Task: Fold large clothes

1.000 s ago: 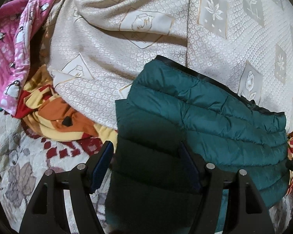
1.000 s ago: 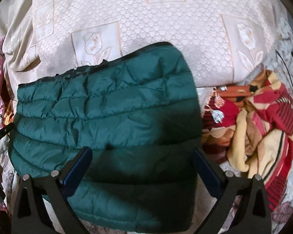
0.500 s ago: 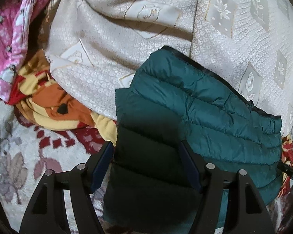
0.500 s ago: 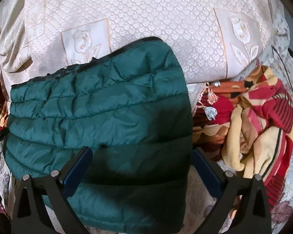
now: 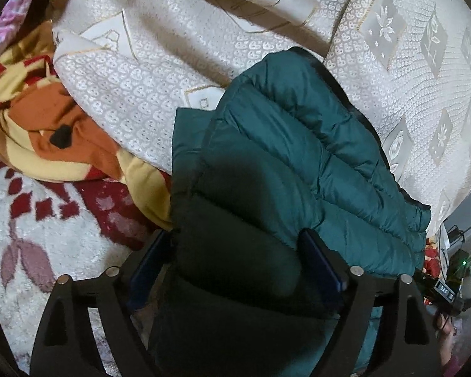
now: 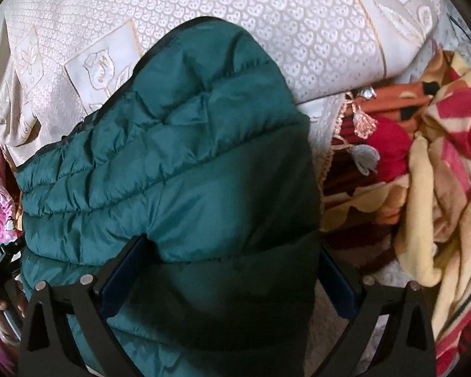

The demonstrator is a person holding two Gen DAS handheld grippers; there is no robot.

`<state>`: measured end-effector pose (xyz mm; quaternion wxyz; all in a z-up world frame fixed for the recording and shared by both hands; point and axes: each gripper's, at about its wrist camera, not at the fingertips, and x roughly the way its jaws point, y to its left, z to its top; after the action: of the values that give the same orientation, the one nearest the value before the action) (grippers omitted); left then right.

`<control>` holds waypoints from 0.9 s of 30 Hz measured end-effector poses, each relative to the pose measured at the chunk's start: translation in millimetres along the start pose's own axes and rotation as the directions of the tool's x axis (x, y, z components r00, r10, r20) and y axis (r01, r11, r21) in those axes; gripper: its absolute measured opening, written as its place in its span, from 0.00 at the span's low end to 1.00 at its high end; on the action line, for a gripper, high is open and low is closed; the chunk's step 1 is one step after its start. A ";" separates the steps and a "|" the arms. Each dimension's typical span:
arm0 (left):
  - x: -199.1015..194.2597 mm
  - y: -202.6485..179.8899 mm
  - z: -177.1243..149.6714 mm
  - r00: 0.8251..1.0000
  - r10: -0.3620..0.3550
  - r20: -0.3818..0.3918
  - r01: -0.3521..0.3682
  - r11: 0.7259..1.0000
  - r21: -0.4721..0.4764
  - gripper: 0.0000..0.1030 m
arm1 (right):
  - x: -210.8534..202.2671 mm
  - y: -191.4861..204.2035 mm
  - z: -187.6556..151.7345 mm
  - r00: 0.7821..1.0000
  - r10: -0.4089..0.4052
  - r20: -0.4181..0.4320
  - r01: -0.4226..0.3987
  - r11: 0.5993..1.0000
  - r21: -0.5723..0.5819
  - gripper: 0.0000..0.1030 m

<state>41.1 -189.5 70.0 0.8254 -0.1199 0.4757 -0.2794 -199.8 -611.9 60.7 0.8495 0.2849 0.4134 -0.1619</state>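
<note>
Left gripper [image 5: 235, 253] jaws just been opening, now spread wide with a fold of the green puffer jacket [image 5: 298, 163] between them; pads look slack on the fabric on the near side, contact on the far pad hard to call; reads as letting go, not clamping. Right gripper [image 6: 226, 264] jaws also wide apart, straddling the jacket's other end; no clear squeeze visible, so treated as apart too.

Jacket folded into a thick quilted bundle, lying partly on the cream patterned bedspread [image 5: 160, 94] and partly over the floral rug [image 5: 47, 226]; far edge propped on the bedspread hump, near edge hanging lower.

Risks, as judged from here:
- puffy fill likely to spring back once both jaws clear; top layer could unroll and undo the fold;
- slick shell on a sloped bedspread; bundle could slide toward the rug;
- blue pads or fingertips could snag a quilt seam or the dark edge binding on withdrawal, dragging a layer open;
- uneven release, one side before the other, would skew the stack;
- orange and yellow blanket [image 5: 62, 138] and red patterned cloth [image 6: 424, 157] sit just beside each end; careless exit could hook those and pull them into the fold.
</note>
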 end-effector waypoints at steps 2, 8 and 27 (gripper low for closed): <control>4.0 4.0 0.0 1.000 -0.015 -0.012 0.015 1.000 -0.015 0.71 | 2.5 -0.7 2.1 1.000 0.014 -0.005 -0.014 1.000 -0.011 1.00; 17.9 21.1 -3.1 0.992 -0.111 -0.060 0.104 0.989 -0.108 0.79 | 18.0 -1.5 12.2 0.995 0.083 -0.056 -0.086 0.996 -0.039 1.00; 7.8 -0.1 -14.5 0.977 -0.211 -0.038 0.206 0.972 -0.115 0.29 | 20.3 -3.7 10.3 0.965 0.244 -0.095 -0.247 0.969 -0.018 0.72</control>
<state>31.8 -193.1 56.9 0.7714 -0.2078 0.4956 -0.3407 -183.1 -621.9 48.4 0.8471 0.3285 0.4161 -0.0358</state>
